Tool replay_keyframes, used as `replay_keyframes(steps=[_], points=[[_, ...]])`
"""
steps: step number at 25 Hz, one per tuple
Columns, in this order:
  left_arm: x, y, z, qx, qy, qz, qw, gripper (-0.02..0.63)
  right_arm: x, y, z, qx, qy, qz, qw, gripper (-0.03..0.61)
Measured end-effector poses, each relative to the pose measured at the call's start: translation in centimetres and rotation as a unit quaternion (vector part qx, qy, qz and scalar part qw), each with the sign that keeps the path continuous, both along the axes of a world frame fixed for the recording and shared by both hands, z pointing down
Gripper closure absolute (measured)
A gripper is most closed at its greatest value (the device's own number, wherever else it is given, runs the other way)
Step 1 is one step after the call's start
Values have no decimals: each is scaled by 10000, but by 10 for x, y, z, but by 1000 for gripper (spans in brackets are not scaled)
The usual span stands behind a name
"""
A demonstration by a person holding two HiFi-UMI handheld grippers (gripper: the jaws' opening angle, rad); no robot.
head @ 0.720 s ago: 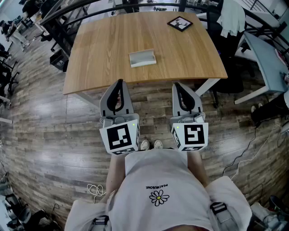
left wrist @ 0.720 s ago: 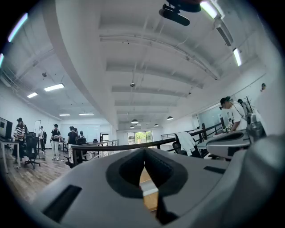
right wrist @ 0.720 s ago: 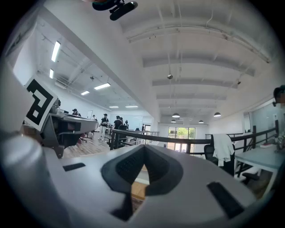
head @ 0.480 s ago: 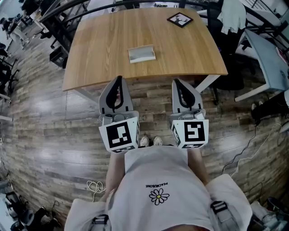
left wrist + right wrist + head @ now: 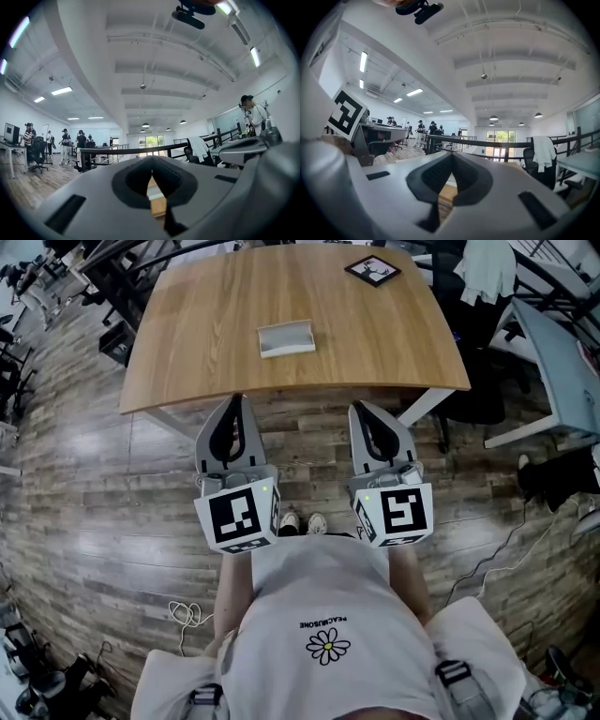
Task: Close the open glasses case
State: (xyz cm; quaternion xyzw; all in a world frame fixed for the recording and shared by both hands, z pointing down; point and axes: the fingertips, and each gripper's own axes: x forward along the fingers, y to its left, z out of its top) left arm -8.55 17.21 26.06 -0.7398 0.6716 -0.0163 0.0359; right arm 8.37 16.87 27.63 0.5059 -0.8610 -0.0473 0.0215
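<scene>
Both sets are clenched on nothing: left tongs [image 5: 232,401] and right tongs [image 5: 362,409] hang level over the floor [image 5: 94,502], short of the worktop [image 5: 197,334], probably readied for a reach. The open glasses case [image 5: 286,337] lies mid-worktop, well apart from them.

A wooden table [image 5: 375,343] stood on a plank floor [image 5: 84,493]. A small black-framed picture [image 5: 372,270] lay near the table's far right corner. A white garment [image 5: 487,273] hung over a dark chair [image 5: 483,381] right of the table, near a grey desk [image 5: 562,362]. A white cable [image 5: 185,615] lay coiled on the floor. Several people [image 5: 64,139] stood far off under ceiling lights [image 5: 61,90].
</scene>
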Motion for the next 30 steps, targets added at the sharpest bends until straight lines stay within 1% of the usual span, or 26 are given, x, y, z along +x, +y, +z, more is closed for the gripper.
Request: replay_keyframes(steps=[3, 8, 13, 17, 22, 28, 30], points=[[2, 6, 12, -103, 25, -100, 9999, 597, 8, -1, 9, -30, 100, -56, 9999, 574], [-2, 15, 16, -101, -41, -316, 9994, 597, 10, -4, 25, -334, -113, -170, 9992, 574], [-8, 0, 23, -179, 32, -410, 9990, 597, 5, -12, 32, -358, 97, -291, 9989, 574], [-8, -25, 27, -176, 77, -343, 9992, 597, 9, -30, 37, -449, 121, -200, 9987, 574], [-1, -73, 36, -176, 137, -141, 9997, 597, 17, -67, 43, -465, 248, -20, 9986, 574], [-17, -140, 36, -152, 243, -92, 9995, 597, -3, -131, 39, -361, 341, 22, 9988, 574], [-21, -166, 40, -204, 269, -85, 9994, 597, -9, -157, 40, -400, 360, -15, 9985, 574]])
